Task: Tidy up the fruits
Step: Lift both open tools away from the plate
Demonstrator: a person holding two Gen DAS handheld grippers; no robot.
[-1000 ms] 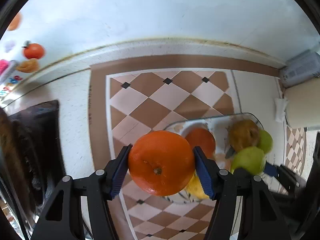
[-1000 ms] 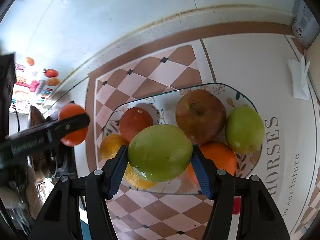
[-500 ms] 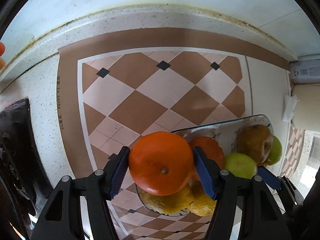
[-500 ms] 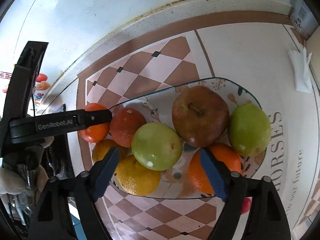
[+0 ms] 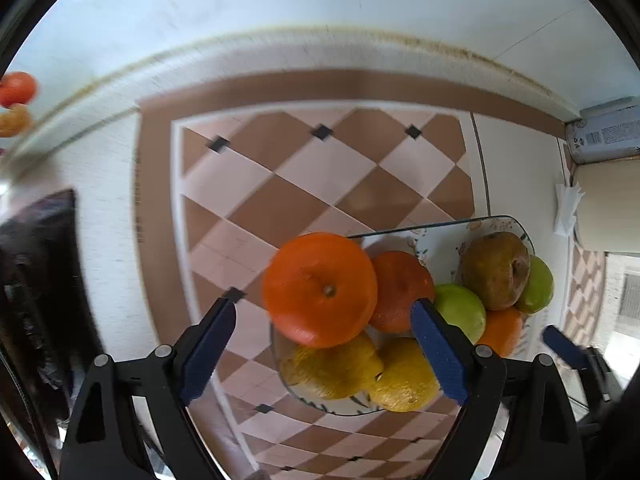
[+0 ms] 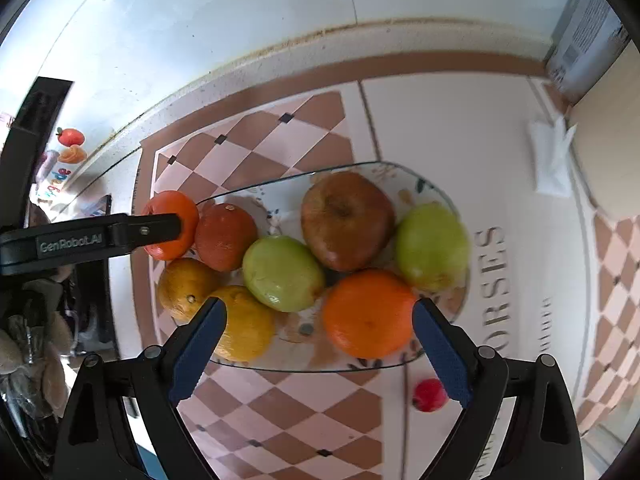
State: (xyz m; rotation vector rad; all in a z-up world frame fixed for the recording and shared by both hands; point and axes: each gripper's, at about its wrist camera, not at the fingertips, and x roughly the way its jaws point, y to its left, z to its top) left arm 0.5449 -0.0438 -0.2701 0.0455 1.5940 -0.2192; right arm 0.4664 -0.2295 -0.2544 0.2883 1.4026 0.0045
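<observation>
A glass plate holds several fruits: a brown apple, two green apples, oranges and yellow citrus. My left gripper is open; a bright orange lies free between and beyond its fingers, at the plate's left rim, on the yellow citrus. That orange shows in the right wrist view behind the left finger. My right gripper is open and empty above the plate's near edge.
The plate sits on a checkered mat on a white counter. A folded white tissue and a box lie at the right. A small red object lies near the plate's front. A dark object is at the left.
My left gripper opened and let go of the bright orange at the plate's left rim. My right gripper, which had released the green apple onto the plate, drew back a little.
</observation>
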